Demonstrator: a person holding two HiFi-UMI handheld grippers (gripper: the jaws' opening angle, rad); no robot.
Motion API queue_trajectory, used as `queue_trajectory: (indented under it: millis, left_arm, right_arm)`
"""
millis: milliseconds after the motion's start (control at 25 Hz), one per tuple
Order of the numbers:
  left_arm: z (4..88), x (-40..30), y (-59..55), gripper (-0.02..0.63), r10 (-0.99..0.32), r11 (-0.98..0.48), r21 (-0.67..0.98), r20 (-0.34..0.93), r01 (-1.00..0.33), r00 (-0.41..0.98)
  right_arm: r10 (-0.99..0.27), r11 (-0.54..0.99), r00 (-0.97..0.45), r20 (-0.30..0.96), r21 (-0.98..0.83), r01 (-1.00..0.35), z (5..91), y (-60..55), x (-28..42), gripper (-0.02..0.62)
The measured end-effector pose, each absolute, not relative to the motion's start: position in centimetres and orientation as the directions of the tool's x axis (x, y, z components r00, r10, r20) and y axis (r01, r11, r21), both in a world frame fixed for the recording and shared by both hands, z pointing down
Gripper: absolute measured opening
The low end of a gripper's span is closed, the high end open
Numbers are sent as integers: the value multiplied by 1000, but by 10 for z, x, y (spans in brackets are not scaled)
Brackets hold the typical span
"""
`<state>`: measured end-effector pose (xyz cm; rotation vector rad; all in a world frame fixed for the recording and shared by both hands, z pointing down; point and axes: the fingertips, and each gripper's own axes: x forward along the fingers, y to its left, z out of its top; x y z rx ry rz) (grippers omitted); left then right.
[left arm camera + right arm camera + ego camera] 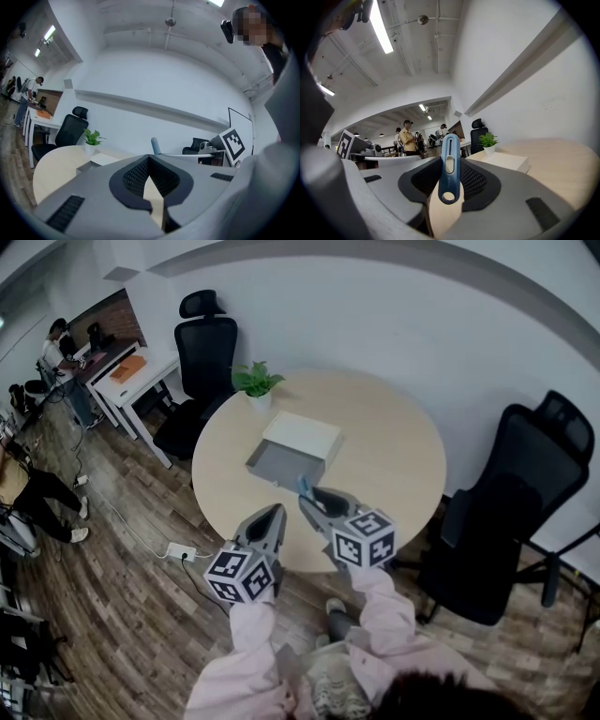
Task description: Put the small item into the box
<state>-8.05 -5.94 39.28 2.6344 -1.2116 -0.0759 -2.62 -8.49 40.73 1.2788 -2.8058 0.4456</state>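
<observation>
Blue tool (449, 168), mostly hidden from above, sits clamped in the right gripper (321, 504). Left gripper (149, 161) is closed and empty. The inside of the open grey box (281, 465) is unclear.

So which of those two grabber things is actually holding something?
The right gripper: a slim blue tool stands clamped between its jaws. The left gripper has nothing between its jaws.

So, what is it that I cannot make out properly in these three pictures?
- Inside of the grey open box with the white lid: too small in the head view. Both gripper views see it side-on, so its own walls hide it.
- Slim blue plastic tool: in the head view the right gripper covers all but its tip. Its type is unclear.
- People at the far desks: too small in the head view.
</observation>
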Motion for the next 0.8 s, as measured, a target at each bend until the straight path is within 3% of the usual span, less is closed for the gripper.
queue_trajectory:
  millis: [800]
  left_arm:
    - [397, -83, -131, 9, -774, -598, 245, 73, -763, 630]
  right_arm:
    - [-693, 659, -703, 160, -254, -708, 409, -159, -35, 130]
